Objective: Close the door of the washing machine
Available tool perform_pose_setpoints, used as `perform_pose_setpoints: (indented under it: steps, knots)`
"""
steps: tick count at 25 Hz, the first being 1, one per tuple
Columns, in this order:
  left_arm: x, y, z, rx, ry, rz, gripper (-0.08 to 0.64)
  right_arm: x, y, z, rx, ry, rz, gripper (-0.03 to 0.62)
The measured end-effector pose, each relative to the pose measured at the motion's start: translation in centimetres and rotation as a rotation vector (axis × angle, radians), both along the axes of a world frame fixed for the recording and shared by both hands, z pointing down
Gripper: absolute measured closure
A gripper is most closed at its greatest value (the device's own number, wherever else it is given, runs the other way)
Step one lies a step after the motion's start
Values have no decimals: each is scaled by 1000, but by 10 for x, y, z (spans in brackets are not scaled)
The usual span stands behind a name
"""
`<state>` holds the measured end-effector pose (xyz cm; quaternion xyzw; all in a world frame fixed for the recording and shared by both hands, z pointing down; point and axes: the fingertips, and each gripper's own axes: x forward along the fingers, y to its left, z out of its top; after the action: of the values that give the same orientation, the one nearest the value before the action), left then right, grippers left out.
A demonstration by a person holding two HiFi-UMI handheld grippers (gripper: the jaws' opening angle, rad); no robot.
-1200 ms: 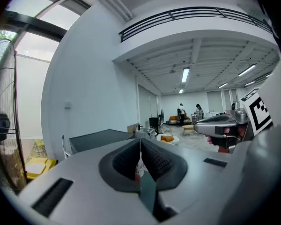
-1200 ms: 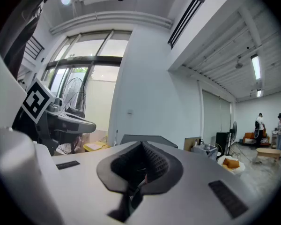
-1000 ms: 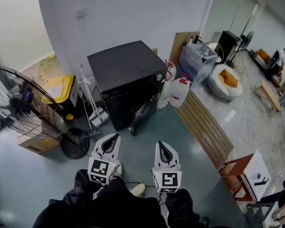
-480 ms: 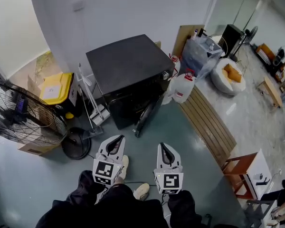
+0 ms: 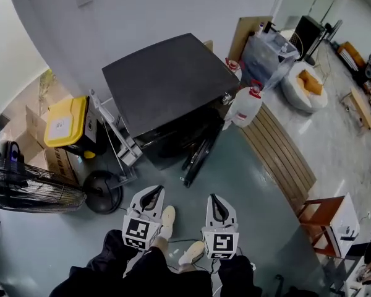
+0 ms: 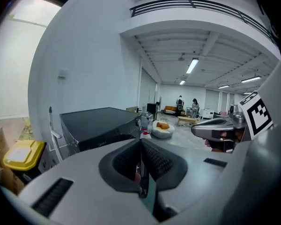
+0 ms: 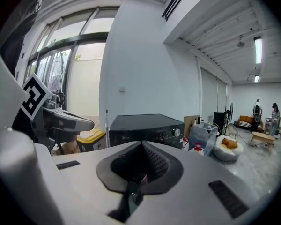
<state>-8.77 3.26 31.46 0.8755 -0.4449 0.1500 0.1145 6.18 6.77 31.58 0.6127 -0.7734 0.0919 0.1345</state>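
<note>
Door, seemingly ajar, ahead of fingers

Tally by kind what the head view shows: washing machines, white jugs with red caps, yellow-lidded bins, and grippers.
washing machine: 1
white jugs: 2
yellow-lidded bin: 1
grippers: 2, the left gripper and the right gripper
Total: 6

The washing machine front bears a small, barely legible Midea logo.
</note>
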Motion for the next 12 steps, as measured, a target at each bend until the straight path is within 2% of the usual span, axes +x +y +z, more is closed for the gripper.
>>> perform_pose_setpoints:
  steps: [3,12]
  knots:
    - [-4,-27,30,-37,-11,6,529,-3,-24,34,-48,-5,21,575]
    - [-2,-91,114,-102,27,5,529,-3,-70,135,-168,-23,66,575]
